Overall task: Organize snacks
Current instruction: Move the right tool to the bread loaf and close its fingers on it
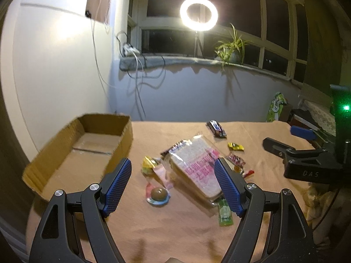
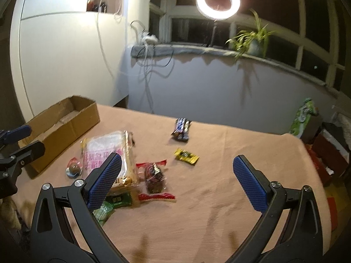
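An empty cardboard box (image 1: 65, 153) (image 2: 63, 127) sits at the table's left. A bagged bread loaf with pink print (image 1: 195, 164) (image 2: 109, 151) lies mid-table among small snacks: a brown ball candy in clear wrap (image 1: 159, 194) (image 2: 74, 168), a green wrapper (image 1: 224, 213) (image 2: 114, 201), a dark chocolate bar (image 1: 216, 128) (image 2: 181, 129), a yellow candy (image 1: 235, 146) (image 2: 186, 156) and a red-ended wrapped snack (image 2: 154, 176). My left gripper (image 1: 173, 166) hangs open above the loaf and ball candy. My right gripper (image 2: 177, 164) is open over the table's middle, holding nothing.
The table (image 2: 219, 208) wears a tan cloth. A ring light (image 1: 198, 13) and a potted plant (image 1: 232, 48) stand on the window sill behind. A green snack bag (image 2: 302, 118) and dark boxes sit off the table's right edge. Cables hang down the wall.
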Available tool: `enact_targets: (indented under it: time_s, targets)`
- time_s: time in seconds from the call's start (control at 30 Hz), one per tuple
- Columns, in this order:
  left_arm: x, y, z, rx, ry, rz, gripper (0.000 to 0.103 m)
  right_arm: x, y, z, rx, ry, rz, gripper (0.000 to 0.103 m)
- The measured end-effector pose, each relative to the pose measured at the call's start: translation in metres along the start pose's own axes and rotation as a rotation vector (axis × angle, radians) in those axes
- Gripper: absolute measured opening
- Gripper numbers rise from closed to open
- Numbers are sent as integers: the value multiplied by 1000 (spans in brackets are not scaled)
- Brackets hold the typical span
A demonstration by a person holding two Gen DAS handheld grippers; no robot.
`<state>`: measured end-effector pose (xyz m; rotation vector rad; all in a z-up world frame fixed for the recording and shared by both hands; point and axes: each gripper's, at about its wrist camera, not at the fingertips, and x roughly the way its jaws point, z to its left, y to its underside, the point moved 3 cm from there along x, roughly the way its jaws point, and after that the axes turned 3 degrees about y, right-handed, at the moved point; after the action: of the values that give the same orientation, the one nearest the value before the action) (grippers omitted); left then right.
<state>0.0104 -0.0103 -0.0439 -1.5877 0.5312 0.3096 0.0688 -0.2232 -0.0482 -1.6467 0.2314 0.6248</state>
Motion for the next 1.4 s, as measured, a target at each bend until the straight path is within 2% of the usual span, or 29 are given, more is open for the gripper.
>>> enact_targets:
  time_s: [0.27,0.5,0.8,0.9,1.0,1.2,1.4]
  targets:
    - [15,10,2,-49,71,75,78,26,6,14,-15,-134,94,103]
    - [25,17,-1,-67,124,130,77,47,16,20,39,-257,202,92]
    - [51,27,-2,-142,221,239,59,66,21,27,84,-369,280,79]
    - [56,28,-4,-157,242,262,58,74,21,27,102,-393,304,74]
    - [62,29,-5,-175,264,285,55,80,19,26,118,-411,313,72]
    - [70,30,-6,-192,275,304,54,84,12,25,130,-429,312,57]
    - [73,29,-8,-188,276,307,52,81,6,33,91,-429,295,53]
